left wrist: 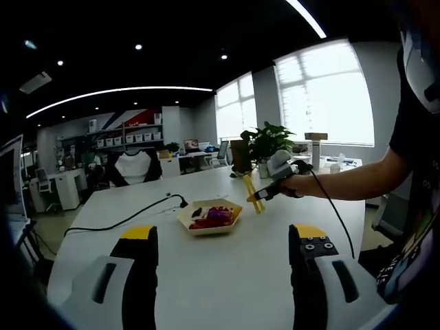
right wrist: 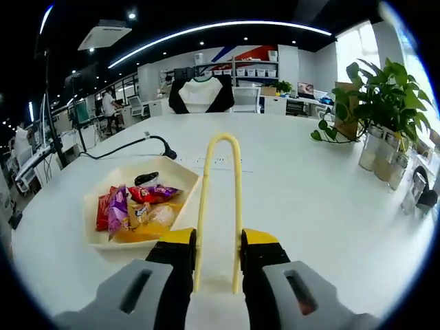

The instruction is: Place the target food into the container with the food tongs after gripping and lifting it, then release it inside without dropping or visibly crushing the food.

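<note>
Right gripper (right wrist: 216,258): jaws clenched on the yellow food tongs (right wrist: 220,199), whose looped end points forward, apparently nothing in them. Left gripper (left wrist: 223,251): jaws released, wide apart, idle. Wrapped snacks (right wrist: 134,210): lying in the tray (right wrist: 180,180), left of the right jaws. No lift begun; which item is the target is unclear. White table (right wrist: 309,206): bare ahead; potted plant (right wrist: 378,103) well right.

- A white table (left wrist: 227,275) spreads ahead of both tools, a black cable (left wrist: 124,221) snaking across it.
- Beyond its far edge: a white-and-black chair (right wrist: 201,94), shelves of boxes (right wrist: 254,69).
- Potted plants (right wrist: 381,110) stand right of the right tool.
- Bright windows (left wrist: 323,93); curved ceiling light strip (right wrist: 220,27).
</note>
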A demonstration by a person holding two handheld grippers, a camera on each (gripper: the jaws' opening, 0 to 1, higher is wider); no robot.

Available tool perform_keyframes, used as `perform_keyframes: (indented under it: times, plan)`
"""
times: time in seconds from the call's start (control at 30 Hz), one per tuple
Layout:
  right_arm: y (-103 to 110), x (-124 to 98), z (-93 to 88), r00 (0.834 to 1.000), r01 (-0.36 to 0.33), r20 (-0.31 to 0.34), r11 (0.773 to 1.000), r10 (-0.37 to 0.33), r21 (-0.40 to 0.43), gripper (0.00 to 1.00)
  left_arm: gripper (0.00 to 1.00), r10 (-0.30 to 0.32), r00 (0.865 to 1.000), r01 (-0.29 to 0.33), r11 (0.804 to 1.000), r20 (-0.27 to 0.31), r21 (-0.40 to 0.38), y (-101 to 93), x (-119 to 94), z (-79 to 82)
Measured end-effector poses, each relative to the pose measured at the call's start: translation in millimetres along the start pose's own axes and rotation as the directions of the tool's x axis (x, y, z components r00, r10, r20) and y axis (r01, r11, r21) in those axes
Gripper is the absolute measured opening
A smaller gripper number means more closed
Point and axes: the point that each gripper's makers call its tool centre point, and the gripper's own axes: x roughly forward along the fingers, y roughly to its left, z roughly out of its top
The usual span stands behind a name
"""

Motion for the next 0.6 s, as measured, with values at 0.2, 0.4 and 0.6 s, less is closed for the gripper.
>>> perform_keyframes:
  times: [0.2, 0.4, 0.6]
  plan:
    - [3.7, 9.9, -2.6, 1.0, 0.019, -0.02, 1.0, -0.019, -0.019, 0.21, 0.82, 0.006, 1.0, -0.006, 1.0, -0.008, -0.003, 2.7, -0.4, -2.6]
    - [-1.7, 14.4, -10.9, 0.997, 0.069, -0.037, 0.998, -0.069, 0.014, 0.21, 0.82, 0.015, 1.0, -0.015, 1.0, -0.006, -0.007, 5.7, 0.0, -2.4]
    - [-0.2, 17.1, -14.7, 0.995, 0.089, -0.047, 0.996, -0.089, 0.009, 0.21, 0.82, 0.013, 1.0, -0.013, 1.0, -0.011, -0.008, 6.4, 0.7, -4.3]
